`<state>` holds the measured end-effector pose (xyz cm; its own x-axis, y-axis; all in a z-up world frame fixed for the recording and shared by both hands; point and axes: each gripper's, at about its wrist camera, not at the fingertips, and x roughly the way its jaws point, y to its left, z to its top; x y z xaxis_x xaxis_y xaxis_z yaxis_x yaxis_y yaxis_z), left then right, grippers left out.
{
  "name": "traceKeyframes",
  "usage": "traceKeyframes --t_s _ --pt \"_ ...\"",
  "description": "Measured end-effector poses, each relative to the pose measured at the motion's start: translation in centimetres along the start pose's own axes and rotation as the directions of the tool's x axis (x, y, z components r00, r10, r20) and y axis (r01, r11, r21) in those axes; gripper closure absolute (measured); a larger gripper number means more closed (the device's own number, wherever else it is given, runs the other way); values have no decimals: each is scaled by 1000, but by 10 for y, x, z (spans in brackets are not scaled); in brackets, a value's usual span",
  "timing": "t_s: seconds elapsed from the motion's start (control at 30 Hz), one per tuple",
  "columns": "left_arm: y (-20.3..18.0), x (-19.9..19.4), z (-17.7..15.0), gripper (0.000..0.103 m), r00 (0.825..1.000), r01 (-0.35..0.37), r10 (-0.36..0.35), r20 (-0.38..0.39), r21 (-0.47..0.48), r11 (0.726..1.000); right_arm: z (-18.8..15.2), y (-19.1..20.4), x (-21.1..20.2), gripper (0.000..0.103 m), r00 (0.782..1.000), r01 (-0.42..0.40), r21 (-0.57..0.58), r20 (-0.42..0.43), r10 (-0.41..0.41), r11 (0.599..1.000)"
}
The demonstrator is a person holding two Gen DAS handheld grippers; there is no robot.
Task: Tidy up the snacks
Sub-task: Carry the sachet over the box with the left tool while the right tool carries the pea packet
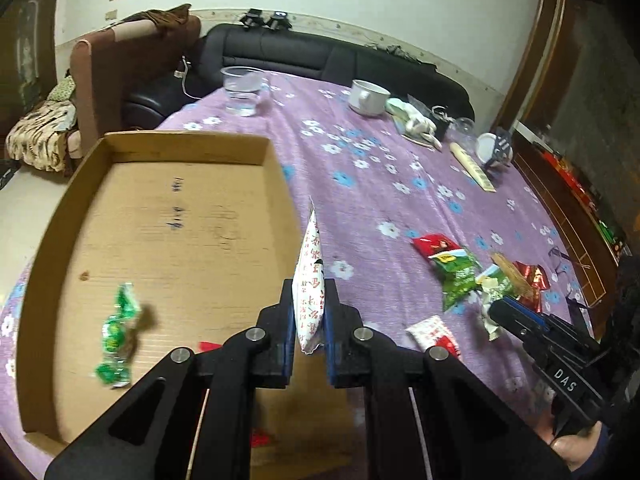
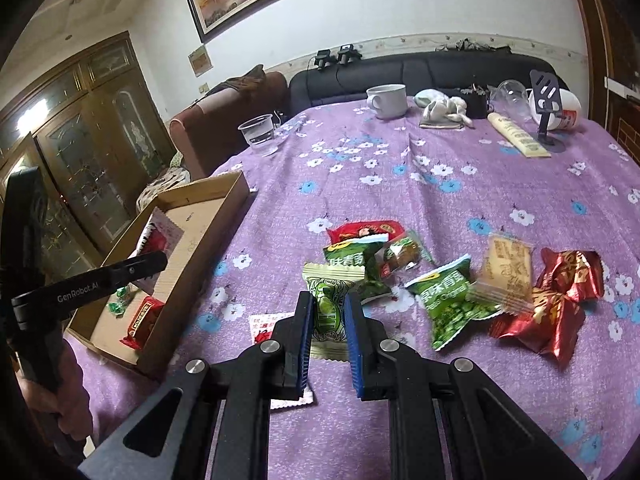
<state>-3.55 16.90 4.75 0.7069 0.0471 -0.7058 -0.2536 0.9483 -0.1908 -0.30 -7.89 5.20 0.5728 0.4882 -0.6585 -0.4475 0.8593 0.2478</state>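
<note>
Holding a white packet (image 1: 309,280) with red print between their pads, the left tongs (image 1: 308,312) hang right at the near wall of the cardboard tray (image 1: 176,148), packet standing on edge and not let go yet. So that one looks like it's about to go in.

Inside the tray there's already a green twist-wrapped candy (image 1: 117,320), and from the right camera a red packet (image 2: 143,322) sits in the near corner too. Not much in there, the floor of the tray is mostly bare cardboard.

Over on the purple flowered worktop (image 2: 440,168), the right tongs (image 2: 327,316) sit narrow around a pale green packet (image 2: 330,300), pads on both sides of it. Whether it's lifted or just pinched where it lies, can't tell.

Left to sort is the bulk of it, honestly:
- two green pea bags (image 2: 452,300)
- a red bag (image 2: 362,232) behind them
- a tan biscuit pack (image 2: 506,276)
- a couple of shiny red foil packs (image 2: 560,292)
- a flat white and red packet (image 2: 268,324) just beside the tray

Going by that, the job is maybe a third done at best.

Farther back there's a plastic cup (image 2: 260,132) and a white mug (image 2: 387,100), well apart from the snacks.
</note>
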Motion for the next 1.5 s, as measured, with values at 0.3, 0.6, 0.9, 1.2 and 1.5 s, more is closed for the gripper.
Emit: traceKeyframes --t_s 0.3,0.6,0.9,1.2,1.5 --pt "33 0 -10 94 999 -43 44 12 -40 998 2 31 4 87 998 -54 -16 -34 54 998" --pt "60 3 -17 93 999 -51 52 9 -90 995 7 88 21 87 988 -135 -88 -89 127 987" --pt "81 6 -17 93 1000 -15 13 -14 -143 990 17 142 54 87 974 -193 -146 -150 171 970" --pt "89 9 -18 93 999 33 -39 -30 -176 984 7 169 86 86 970 -188 -205 -195 148 960" --pt "82 11 -15 93 999 10 -16 -37 -152 988 -1 157 93 88 968 -206 -186 -179 173 961"
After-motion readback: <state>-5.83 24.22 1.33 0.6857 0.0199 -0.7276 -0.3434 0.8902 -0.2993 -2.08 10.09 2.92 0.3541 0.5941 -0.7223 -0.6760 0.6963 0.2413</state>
